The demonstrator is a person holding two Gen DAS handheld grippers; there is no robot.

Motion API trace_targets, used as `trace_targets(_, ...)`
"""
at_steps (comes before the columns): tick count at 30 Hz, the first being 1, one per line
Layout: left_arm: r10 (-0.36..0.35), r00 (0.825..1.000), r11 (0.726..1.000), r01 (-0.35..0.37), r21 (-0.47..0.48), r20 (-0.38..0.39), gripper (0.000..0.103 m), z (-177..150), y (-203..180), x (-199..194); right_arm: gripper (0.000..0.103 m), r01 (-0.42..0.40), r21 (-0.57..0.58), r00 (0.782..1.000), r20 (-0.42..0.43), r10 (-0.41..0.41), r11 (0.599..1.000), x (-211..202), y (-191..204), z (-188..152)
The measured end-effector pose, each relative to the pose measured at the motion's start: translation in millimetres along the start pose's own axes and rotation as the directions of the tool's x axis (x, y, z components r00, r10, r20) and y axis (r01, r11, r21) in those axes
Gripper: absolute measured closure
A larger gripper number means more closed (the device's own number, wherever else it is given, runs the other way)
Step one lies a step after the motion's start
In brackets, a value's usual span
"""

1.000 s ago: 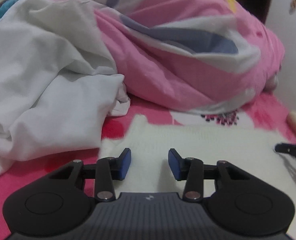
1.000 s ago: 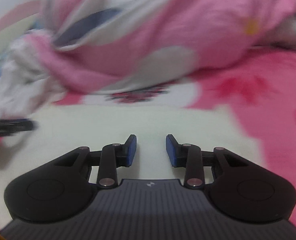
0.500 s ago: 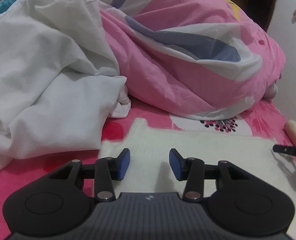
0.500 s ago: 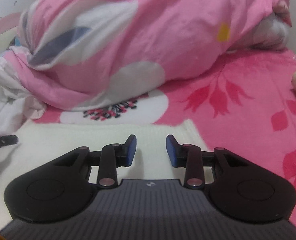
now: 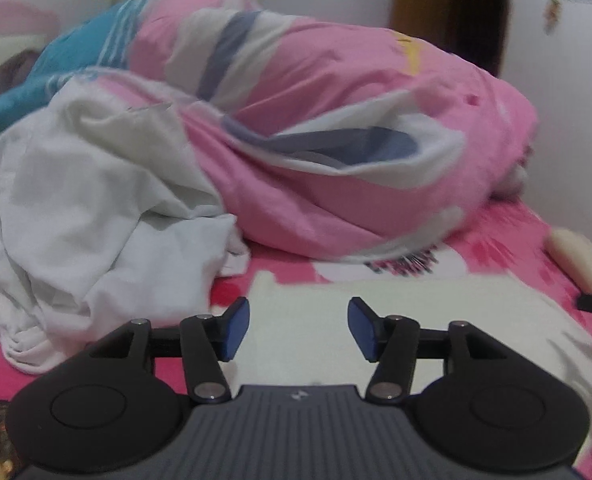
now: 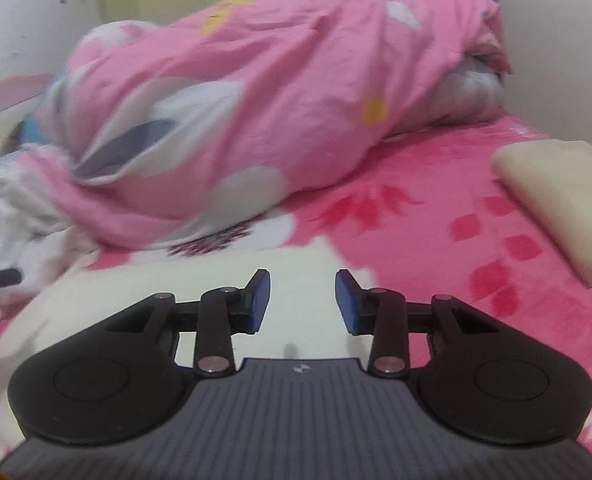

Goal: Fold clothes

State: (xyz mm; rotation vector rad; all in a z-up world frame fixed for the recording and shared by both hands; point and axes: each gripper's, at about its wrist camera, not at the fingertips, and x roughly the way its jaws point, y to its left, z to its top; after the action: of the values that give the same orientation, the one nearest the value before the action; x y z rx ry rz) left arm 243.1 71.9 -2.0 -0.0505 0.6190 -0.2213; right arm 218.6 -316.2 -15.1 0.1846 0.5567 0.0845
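pink duvet (image 5: pixel 335 128) heaped on floral bedsheet (image 6: pixel 415 240) (doorway (image 5: pixel 475 12) behind)

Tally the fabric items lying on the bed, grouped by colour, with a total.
Cream: 2, the flat cream garment and the folded cream cloth.
White: 1, the crumpled white garment.
Pink: 1, the floral pink duvet.
Teal: 1, the teal striped cloth.
Total: 5.
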Motion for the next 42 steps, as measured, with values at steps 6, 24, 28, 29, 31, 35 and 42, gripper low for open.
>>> trace_targets(6,-0.007,0.995,0.999,0.011,0.041,-0.097,0.038,-38,-25,-17,0.067,-0.132,-0.067,0.991,-0.045,0.129,0.989,1,53,-30)
trace_targets(24,0.048,0.979,0.998,-0.040,0.048,-0.196,0.019,-66,-46,2,0.065,-0.011,-0.106,1.000,-0.026,0.008,0.994,-42,22,-57)
trace_targets(28,0.061,0.978,0.997,-0.050,0.059,-0.198,0.015,-68,-50,3,0.064,-0.100,-0.180,0.995,-0.047,0.093,0.979,-39,48,-67)
trace_targets(29,0.067,0.978,0.996,-0.055,0.063,-0.199,0.015,-68,-52,3,0.064,-0.101,-0.201,0.994,-0.059,0.091,0.974,-36,50,-72)
trace_targets(31,0.077,0.977,0.995,-0.064,0.073,-0.199,0.013,-69,-54,4,0.064,-0.092,-0.233,0.994,-0.074,0.077,0.968,-33,52,-80)
trace_targets(35,0.082,0.976,0.994,-0.066,0.081,-0.202,0.009,-70,-58,6,0.063,-0.061,-0.216,0.997,-0.059,0.049,0.974,-43,35,-79)
trace_targets(42,0.092,0.974,0.993,-0.076,0.086,-0.208,0.007,-71,-61,8,0.063,0.013,-0.169,0.998,-0.053,-0.022,0.986,-61,20,-76)
